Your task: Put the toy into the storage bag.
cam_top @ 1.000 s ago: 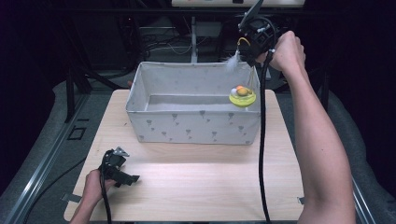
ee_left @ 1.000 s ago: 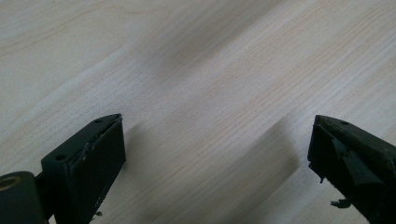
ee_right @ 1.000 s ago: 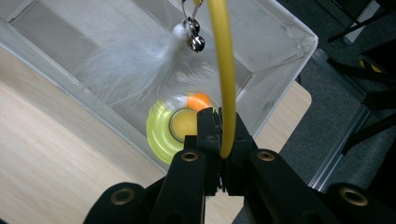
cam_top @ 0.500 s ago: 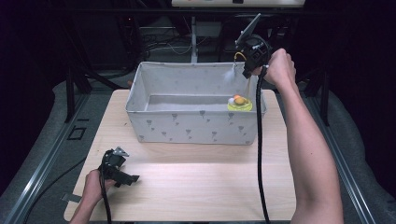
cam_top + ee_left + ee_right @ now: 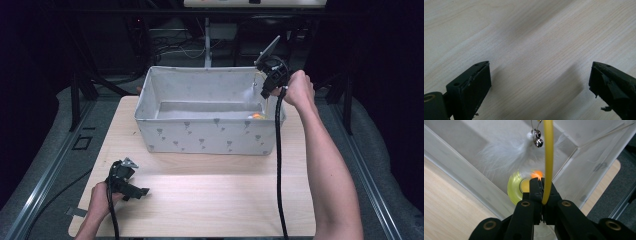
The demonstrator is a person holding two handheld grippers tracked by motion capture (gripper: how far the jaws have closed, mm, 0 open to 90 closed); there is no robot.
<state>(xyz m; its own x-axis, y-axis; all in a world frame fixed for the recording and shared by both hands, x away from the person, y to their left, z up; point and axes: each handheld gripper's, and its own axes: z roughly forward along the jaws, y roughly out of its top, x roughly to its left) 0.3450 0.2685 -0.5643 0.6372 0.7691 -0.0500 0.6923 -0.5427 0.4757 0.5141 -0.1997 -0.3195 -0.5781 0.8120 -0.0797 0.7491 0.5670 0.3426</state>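
Right gripper [image 5: 541, 195] fingers clamped on a thin yellow rod [image 5: 548, 157], part of a cat toy: white feather [image 5: 506, 152] and small bell [image 5: 538, 142] hung near the rod, yellow disc base [image 5: 515, 188] with an orange ball [image 5: 537, 174] sat below, inside the fabric bin [image 5: 210, 135] at its right end. Seen from above, the right gripper [image 5: 270, 80] hovered over the bin's far right corner. Whether the base touched the bin floor was hard to tell. Left gripper [image 5: 125, 180] rested low at the bench [image 5: 225, 190] front left, fingers wide apart, empty. Step looked like placing the toy in the bin; next move probably called for lowering, then opening the fingers.
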